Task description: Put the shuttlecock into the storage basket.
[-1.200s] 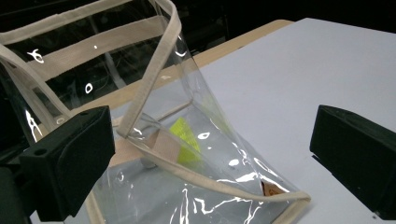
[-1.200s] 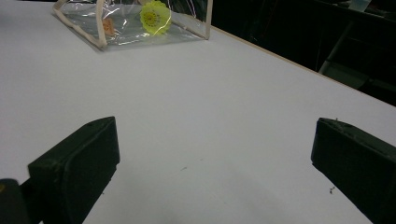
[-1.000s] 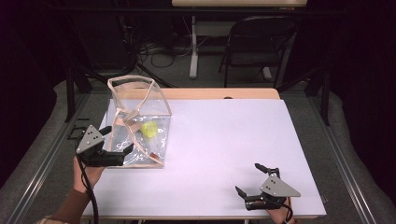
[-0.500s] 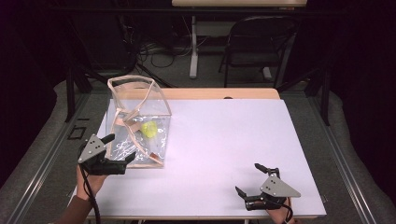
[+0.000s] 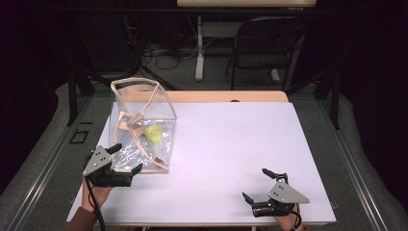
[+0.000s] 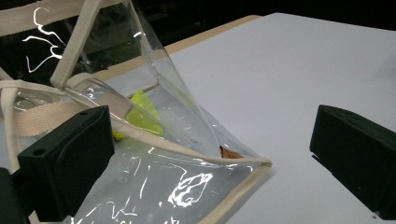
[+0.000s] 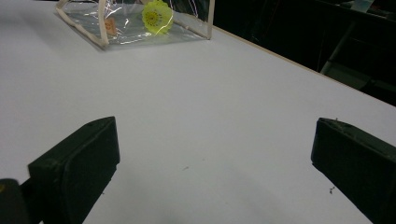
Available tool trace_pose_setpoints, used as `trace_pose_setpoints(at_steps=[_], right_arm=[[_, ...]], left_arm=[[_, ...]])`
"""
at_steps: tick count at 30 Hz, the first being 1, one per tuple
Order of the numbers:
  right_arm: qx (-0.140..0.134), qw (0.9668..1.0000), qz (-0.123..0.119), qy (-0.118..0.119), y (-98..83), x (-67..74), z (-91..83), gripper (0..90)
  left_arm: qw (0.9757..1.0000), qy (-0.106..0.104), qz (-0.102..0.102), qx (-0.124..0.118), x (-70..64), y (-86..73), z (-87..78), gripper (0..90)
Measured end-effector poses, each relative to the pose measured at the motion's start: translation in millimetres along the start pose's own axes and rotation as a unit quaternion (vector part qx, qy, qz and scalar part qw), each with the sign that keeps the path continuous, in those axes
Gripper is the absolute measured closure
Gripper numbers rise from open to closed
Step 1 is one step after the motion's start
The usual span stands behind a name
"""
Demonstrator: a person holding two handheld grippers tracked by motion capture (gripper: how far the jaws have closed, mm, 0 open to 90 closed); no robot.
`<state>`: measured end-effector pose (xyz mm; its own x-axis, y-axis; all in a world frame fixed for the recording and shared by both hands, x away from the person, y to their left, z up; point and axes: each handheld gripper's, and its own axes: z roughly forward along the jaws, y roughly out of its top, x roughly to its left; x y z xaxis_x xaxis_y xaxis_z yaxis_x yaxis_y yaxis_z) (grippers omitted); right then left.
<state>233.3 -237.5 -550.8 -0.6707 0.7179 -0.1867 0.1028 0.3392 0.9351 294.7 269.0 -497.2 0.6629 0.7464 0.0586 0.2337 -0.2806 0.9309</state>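
Left tool (image 5: 126,162): jaws wide, holding nothing, set at the near bottom corner of the clear bag (image 5: 144,130). In the left gripper view one jaw overlaps the bag's plastic and cream strap, the other stands out over bare bench; whether either jaw touches the bag cannot be told.

Clear bag, just ahead of the left tool: transparent plastic with cream trim and straps, standing partly upright with its mouth open at the far top. Its near lower edge (image 6: 243,179) lies flat on the bench.

Contents, past the left tool's jaws: one yellow-green object (image 5: 154,133), round with a patterned face in the right gripper view (image 7: 157,17), and a small brown piece (image 6: 229,152) by the bag's bottom seam.

Right tool (image 5: 261,185): jaws wide, empty, near the front edge of the white bench (image 5: 240,139), well apart from the bag, which lies far ahead of it across open surface.

Status, judged: the objects sit inside the bag, so loading looks done or nearly so. Remaining, probably: gripping the bag's edge or strap to close, lift or shift it. No grip is made yet.
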Motion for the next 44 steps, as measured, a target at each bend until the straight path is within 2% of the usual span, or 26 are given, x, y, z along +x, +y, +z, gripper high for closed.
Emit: trace_pose_setpoints(at_steps=[17, 29, 34, 39, 44], right_arm=[[0.002, 1.0, -0.001, 0.003, -0.5, 0.3, 0.6, 0.8], [0.001, 1.0, -0.002, 0.002, -0.2, 1.1, 0.5, 0.8], [0.002, 1.0, -0.001, 0.002, -0.6, 0.6, 0.5, 0.9], [0.003, 1.0, 0.001, 0.004, -1.5, -0.7, 0.3, 0.8], [0.0, 1.0, -0.003, 0.002, -0.9, 0.0, -0.6, 0.8]], left_arm=[[0.9997, -0.022, -0.006, -0.004, -9.3, -28.7, 5.7, 0.0], [0.9987, -0.037, -0.014, -0.031, -18.5, -48.9, 5.4, 0.0], [0.9979, -0.048, -0.018, -0.039, -18.0, -55.5, 5.8, 0.0], [0.998, -0.05, -0.015, -0.034, -18.0, -57.1, 8.7, 0.0], [0.9987, -0.04, -0.006, -0.03, -20.5, -56.6, 9.6, 0.0]])
